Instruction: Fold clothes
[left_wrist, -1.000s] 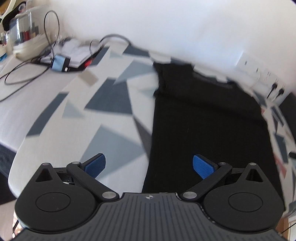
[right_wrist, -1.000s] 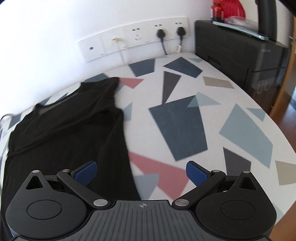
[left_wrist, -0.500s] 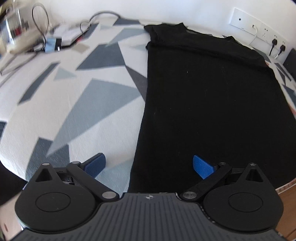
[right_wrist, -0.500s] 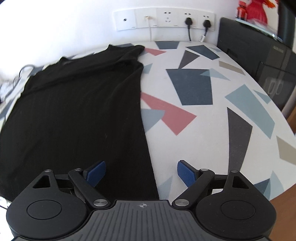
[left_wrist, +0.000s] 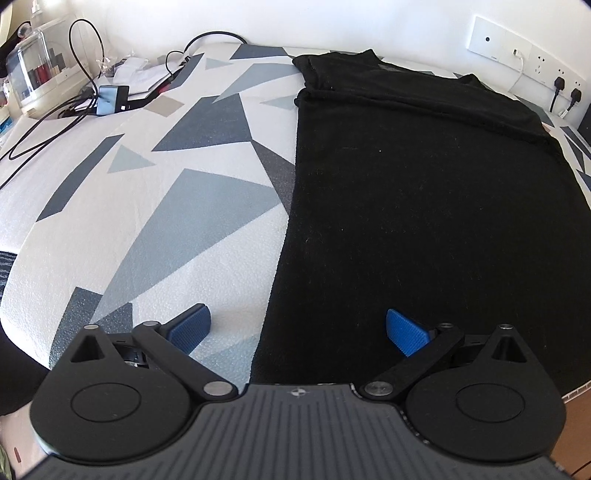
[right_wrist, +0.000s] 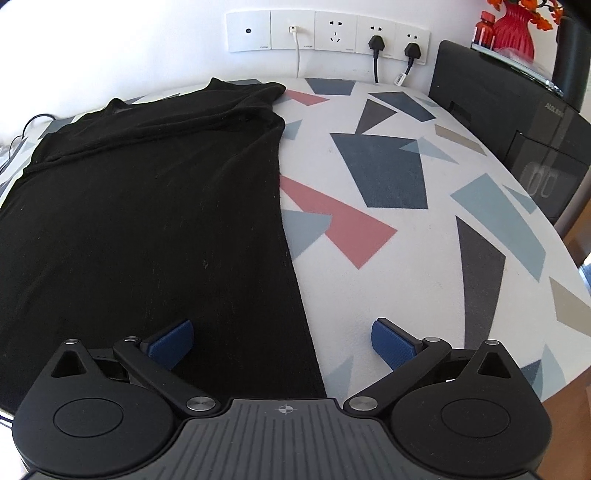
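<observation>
Tongs (left_wrist: 297, 328) on my left stand released over the near left edge of the black T-shirt (left_wrist: 424, 206); my right tongs (right_wrist: 282, 341), just reopened wide, straddle its right edge. It lies flat along the worktop (right_wrist: 406, 258), collar toward the back edge.

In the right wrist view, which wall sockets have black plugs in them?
The two rightmost sockets of the wall panel each hold a black plug; the others hold a white cable or nothing.
</observation>
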